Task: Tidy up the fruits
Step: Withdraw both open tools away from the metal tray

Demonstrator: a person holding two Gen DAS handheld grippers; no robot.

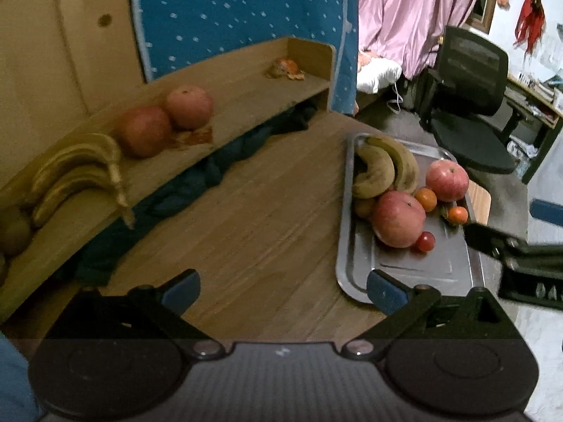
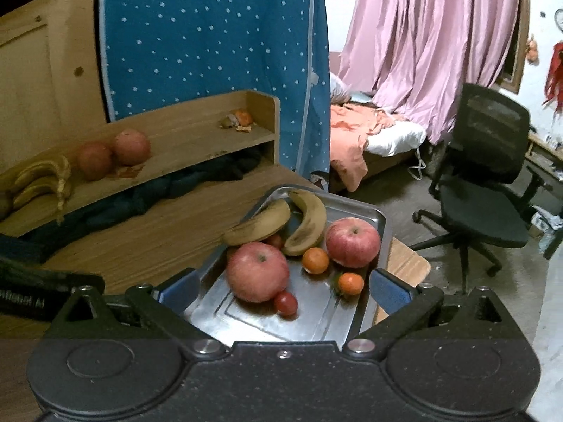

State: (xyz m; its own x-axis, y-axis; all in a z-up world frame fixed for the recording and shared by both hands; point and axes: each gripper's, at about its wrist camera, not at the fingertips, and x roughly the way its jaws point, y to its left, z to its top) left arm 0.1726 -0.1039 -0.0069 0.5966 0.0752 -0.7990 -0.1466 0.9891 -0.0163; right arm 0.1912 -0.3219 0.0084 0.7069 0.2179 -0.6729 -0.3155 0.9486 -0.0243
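Fruit: two bananas (image 2: 278,223), two apples (image 2: 257,271) (image 2: 353,242), two small oranges (image 2: 315,260) and a cherry tomato (image 2: 286,303) crowd the far half of a steel tray (image 2: 246,320) on the bench (image 1: 253,232).
Tray edges: its near half is bare; its right rim sits at the bench edge.
Shelf (image 1: 246,81): a banana bunch (image 1: 81,172) and two apples (image 1: 169,119) sit left, peel scraps (image 1: 286,68) right, with open board between.
Left gripper (image 1: 283,290): jaws apart and empty over bare bench.
Right gripper (image 2: 283,290): jaws apart and empty above the tray's near half.
Hard to make out: dark cloth (image 1: 225,165) under the shelf; a fruit beneath the bananas is mostly hidden.
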